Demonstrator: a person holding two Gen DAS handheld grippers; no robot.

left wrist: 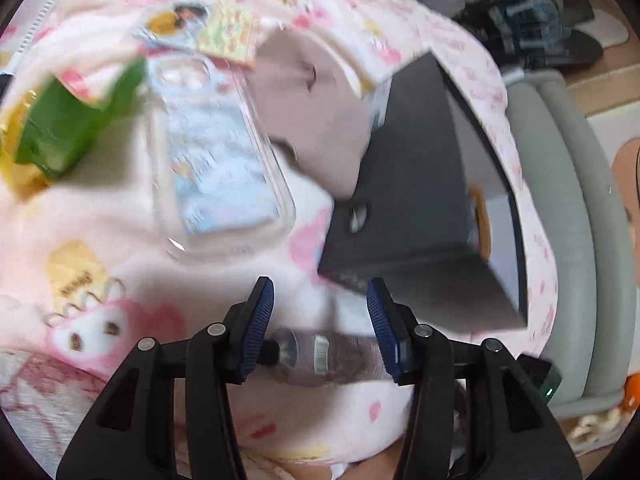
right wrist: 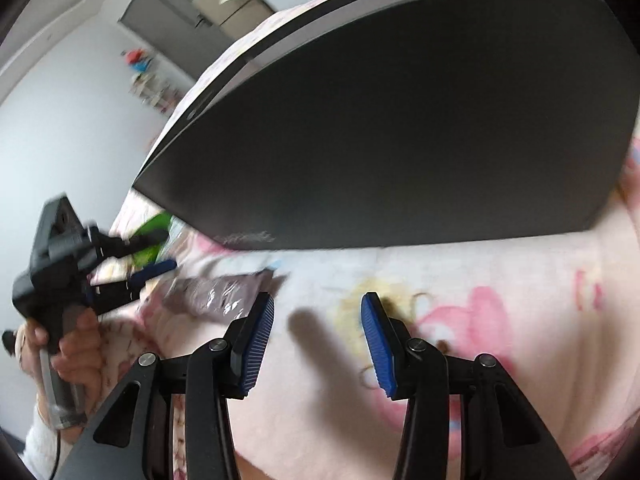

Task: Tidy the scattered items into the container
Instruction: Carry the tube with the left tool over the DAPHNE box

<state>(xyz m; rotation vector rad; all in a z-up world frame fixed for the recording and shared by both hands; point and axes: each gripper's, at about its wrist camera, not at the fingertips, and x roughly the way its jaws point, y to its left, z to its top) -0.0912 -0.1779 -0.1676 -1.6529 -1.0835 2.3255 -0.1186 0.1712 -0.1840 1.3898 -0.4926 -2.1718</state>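
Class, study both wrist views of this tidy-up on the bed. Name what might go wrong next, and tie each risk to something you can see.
1. The left tool is open with a small bottle lying crosswise between its fingers; a round bottle on a soft blanket may roll or slip on closing.
2. The dark container sits near the bed's edge, so a nudge might tip it.
3. Both views are blurred, so aim could be off.

Left gripper [left wrist: 320, 294]: tilted downward, blue ribbed pads [left wrist: 262, 320] set apart, jaws spread, nothing pressed between the tips. Right gripper [right wrist: 318, 312]: likewise angled down, jaws parted and empty. At far left of the right wrist view, bare hand [right wrist: 68, 348] wrapped round the left gripper's handle, white sleeve below.
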